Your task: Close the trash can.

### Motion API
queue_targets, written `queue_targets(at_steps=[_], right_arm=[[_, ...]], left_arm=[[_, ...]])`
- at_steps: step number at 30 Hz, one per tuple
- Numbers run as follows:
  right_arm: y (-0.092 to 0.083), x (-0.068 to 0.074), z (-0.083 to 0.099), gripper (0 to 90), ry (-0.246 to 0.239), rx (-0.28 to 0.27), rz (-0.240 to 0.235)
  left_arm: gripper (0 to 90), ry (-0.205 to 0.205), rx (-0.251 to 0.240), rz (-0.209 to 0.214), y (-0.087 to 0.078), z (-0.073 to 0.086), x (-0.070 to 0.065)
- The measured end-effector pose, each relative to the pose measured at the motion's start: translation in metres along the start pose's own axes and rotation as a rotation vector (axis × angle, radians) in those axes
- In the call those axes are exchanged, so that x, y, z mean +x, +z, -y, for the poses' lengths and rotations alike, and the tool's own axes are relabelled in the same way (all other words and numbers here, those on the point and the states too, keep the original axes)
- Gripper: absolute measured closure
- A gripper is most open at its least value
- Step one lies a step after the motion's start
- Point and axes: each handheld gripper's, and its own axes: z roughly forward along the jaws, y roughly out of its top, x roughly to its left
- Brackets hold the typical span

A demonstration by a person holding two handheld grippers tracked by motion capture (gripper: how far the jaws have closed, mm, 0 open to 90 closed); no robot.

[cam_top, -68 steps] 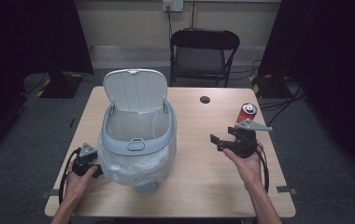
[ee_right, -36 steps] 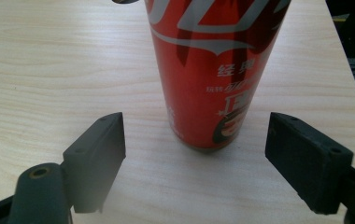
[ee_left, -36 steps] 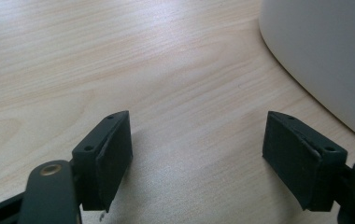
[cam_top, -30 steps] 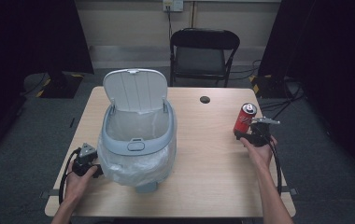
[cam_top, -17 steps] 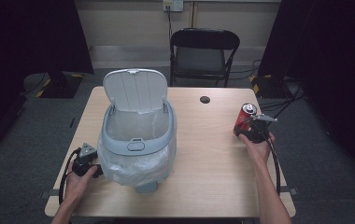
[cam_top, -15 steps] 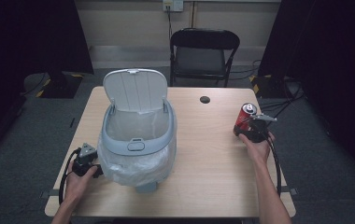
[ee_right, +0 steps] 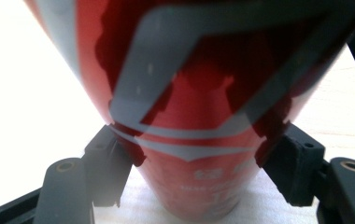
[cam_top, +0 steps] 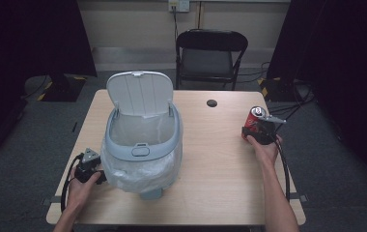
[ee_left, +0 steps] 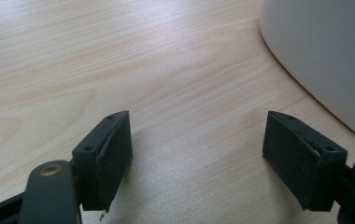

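Observation:
A red drink can (cam_top: 255, 118) stands upright near the table's right edge. My right gripper (cam_top: 254, 129) is around its lower part. In the right gripper view the can (ee_right: 194, 116) sits between the jaws, whose pads (ee_right: 112, 165) touch it on both sides. These jaws have just been closing on the can. My left gripper (cam_top: 91, 162) rests low on the table at the front left, beside the bin. Its jaws (ee_left: 196, 158) stand wide open over bare wood with nothing between them.
A pale blue bin (cam_top: 110, 140) with a clear liner bag and its lid (cam_top: 140, 94) raised stands left of centre; its wall (ee_left: 325, 60) is close to my left gripper. A small black disc (cam_top: 212, 103) lies at the table's (cam_top: 220, 159) far edge. A folding chair (cam_top: 210, 53) stands behind.
My right gripper has moved from the table's right middle out to the can and its jaws have come in around the can. The left hand has stayed still.

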Motion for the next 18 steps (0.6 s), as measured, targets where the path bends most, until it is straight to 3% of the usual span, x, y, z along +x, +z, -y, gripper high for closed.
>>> queue_targets(at_steps=[12,18], right_arm=[[-0.0044,0.0006,-0.0005,34.3,-0.017,0.018,0.021],[-0.0054,0.0032,-0.0009,34.5,-0.027,0.026,0.008]], left_arm=[[23.9,-0.003,0.0,0.002,0.0001,0.0001,-0.0001],[23.9,-0.005,-0.002,0.002,0.0002,0.0001,-0.0003]])
